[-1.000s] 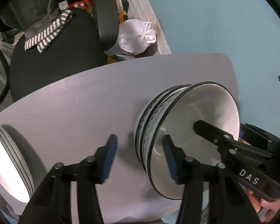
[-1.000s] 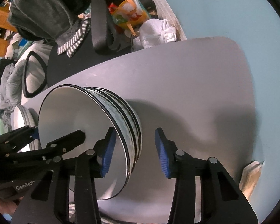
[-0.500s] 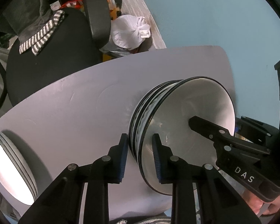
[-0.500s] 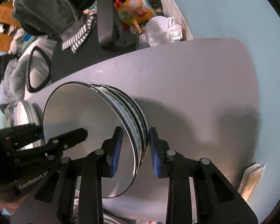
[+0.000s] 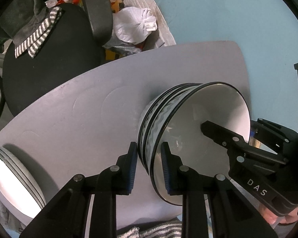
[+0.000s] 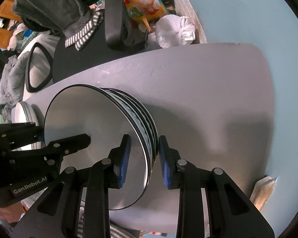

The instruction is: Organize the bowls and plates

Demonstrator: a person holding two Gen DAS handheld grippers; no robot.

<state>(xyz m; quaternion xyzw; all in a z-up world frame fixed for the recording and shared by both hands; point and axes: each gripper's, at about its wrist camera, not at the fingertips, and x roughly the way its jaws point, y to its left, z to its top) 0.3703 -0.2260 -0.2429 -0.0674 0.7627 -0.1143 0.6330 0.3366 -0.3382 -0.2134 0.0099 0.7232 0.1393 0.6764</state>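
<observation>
1. Right now your left gripper (image 5: 148, 165) is closed down on the rim of the stack of bowls (image 5: 164, 117), one blue pad (image 5: 131, 166) against the outer wall and the other inside the top bowl.
2. Your right gripper (image 6: 143, 159) clamps the opposite side of the same stack (image 6: 143, 117), its inner finger inside the top bowl and its outer finger against the patterned walls.
3. The bowls are nested together, white inside with black rims and a wavy grey band outside. You have them on the grey table (image 5: 79, 119), toward its right half as the left wrist camera sees it. Whether the stack's base touches the tabletop, you cannot tell from either view.
4. A pile of white plates (image 5: 8, 180) sits at the table's left edge, well apart from the bowls.
5. Beyond the table stands a black office chair (image 5: 49, 59) with a striped cloth (image 5: 37, 37) draped on it, and a tied white plastic bag (image 5: 135, 25) lies by the blue wall (image 5: 218, 10).
</observation>
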